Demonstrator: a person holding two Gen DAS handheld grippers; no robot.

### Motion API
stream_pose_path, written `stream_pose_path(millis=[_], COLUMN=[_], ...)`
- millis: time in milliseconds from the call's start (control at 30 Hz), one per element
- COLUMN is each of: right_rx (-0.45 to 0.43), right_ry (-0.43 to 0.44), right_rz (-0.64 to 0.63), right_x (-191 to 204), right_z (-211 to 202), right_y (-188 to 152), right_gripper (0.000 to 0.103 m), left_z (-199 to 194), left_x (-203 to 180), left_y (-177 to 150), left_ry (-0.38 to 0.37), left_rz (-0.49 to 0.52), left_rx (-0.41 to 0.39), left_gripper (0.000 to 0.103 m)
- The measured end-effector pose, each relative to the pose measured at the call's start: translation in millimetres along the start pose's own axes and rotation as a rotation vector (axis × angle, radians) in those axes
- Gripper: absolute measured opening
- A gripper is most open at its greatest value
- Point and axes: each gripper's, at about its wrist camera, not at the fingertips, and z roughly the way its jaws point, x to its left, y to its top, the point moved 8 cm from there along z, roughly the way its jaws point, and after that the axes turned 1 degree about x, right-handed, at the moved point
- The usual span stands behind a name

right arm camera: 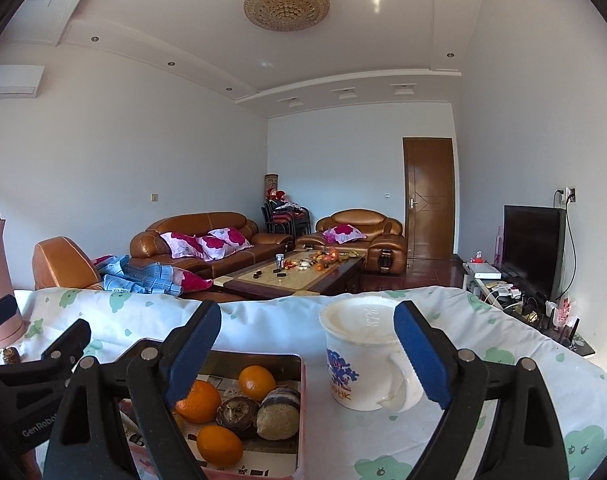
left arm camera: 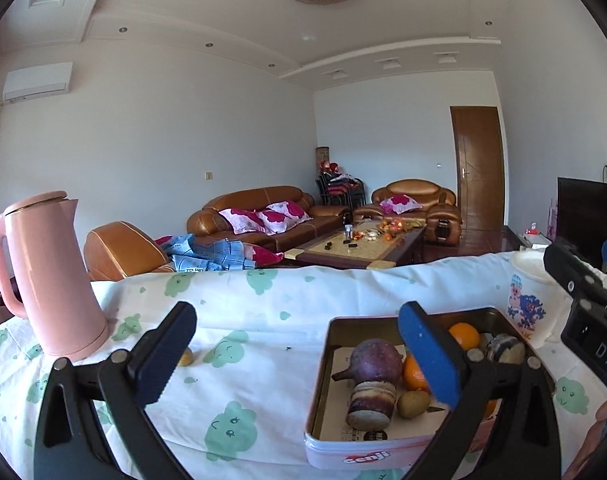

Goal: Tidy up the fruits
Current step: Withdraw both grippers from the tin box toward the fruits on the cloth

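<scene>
We hold both claws above the counter (left arm camera: 263, 320), which is covered in a white cloth with green prints. The left claw (left arm camera: 299, 356) stands wide open and empty; the right claw (right arm camera: 307, 356) likewise, jaws spread with nothing between them. The tin tray (left arm camera: 319, 384) already holds most of the fruit: oranges (right arm camera: 257, 382), a kiwi (left arm camera: 413, 403), a large purple fruit (left arm camera: 376, 358) and several brown-and-purple pieces we cannot identify. One small piece (left arm camera: 186, 357), yellowish-brown, lies loose on the cloth just beside the base of the pink kettle (left arm camera: 47, 276), well apart from the tray. In the left view it sits low behind the left finger, slightly left of the claw's centre line; in the right view it shows at the far left edge (right arm camera: 10, 356), beyond the other tool. We judge the left claw nearer, so the loose piece is its pick. Its long axis cannot be read. A white mug (right arm camera: 363, 360) stands right of the tray, near the right claw's path.
</scene>
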Motion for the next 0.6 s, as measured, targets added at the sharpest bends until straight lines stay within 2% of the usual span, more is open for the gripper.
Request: stream_pose_path(millis=[100, 233, 400, 600], right_rx=[0.013, -0.02, -0.051, -0.022], right_ry=[-0.005, -0.024, -0.04, -0.063], right_rz=[0.001, -0.003, -0.028, 0.02], right_x=[2.0, 2.5, 7.2, -3.8], right_z=[0.4, -8.8, -18.4, -16.3], right_y=[-2.2, -0.2, 1.6, -2.7], right_gripper=[0.089, 0.089, 0.089, 0.09], left_z=[0.8, 2.8, -0.1, -9.4], left_x=[6.7, 13.0, 20.8, 27.1], left_y=[-3.4, -9.0, -12.0, -15.0], left_ry=[-0.006, -0.012, 0.001, 0.004], left_rz=[-0.018, -0.051, -0.08, -0.086], left_rx=[0.024, 0.065, 0.066, 0.066], left_gripper=[0.103, 0.103, 0.103, 0.103])
